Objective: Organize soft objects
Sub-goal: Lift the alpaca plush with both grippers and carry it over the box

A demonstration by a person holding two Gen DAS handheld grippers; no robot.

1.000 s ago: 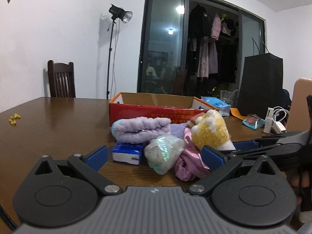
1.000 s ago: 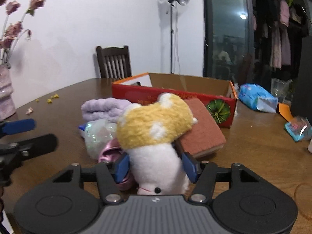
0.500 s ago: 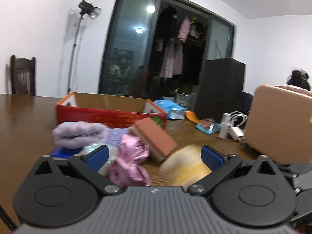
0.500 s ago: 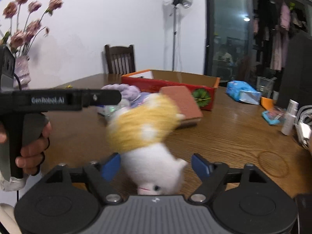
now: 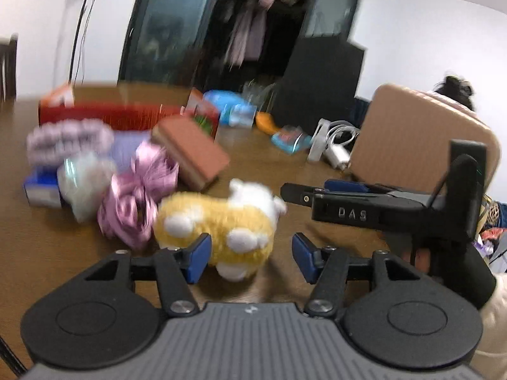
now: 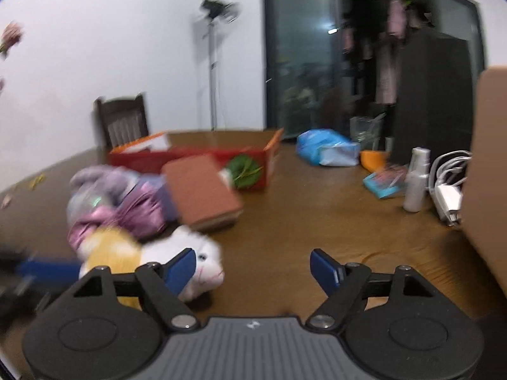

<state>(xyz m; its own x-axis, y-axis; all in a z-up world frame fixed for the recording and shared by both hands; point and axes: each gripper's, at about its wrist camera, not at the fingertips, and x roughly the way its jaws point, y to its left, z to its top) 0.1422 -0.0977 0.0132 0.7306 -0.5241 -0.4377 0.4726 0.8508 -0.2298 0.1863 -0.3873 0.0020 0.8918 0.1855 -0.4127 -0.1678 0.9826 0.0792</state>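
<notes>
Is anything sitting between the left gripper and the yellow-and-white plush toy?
Nothing visible does. The plush toy already lies on the table between the fingers of the left gripper, whose jaws are closing; the near pad sits against its yellow fur, the far one apart. The right gripper is open and empty beside it.

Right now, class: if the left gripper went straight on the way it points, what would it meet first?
Most likely the yellow and white plush toy, lying on the table just ahead between the closing left gripper fingers; blur leaves depth uncertain.
</notes>
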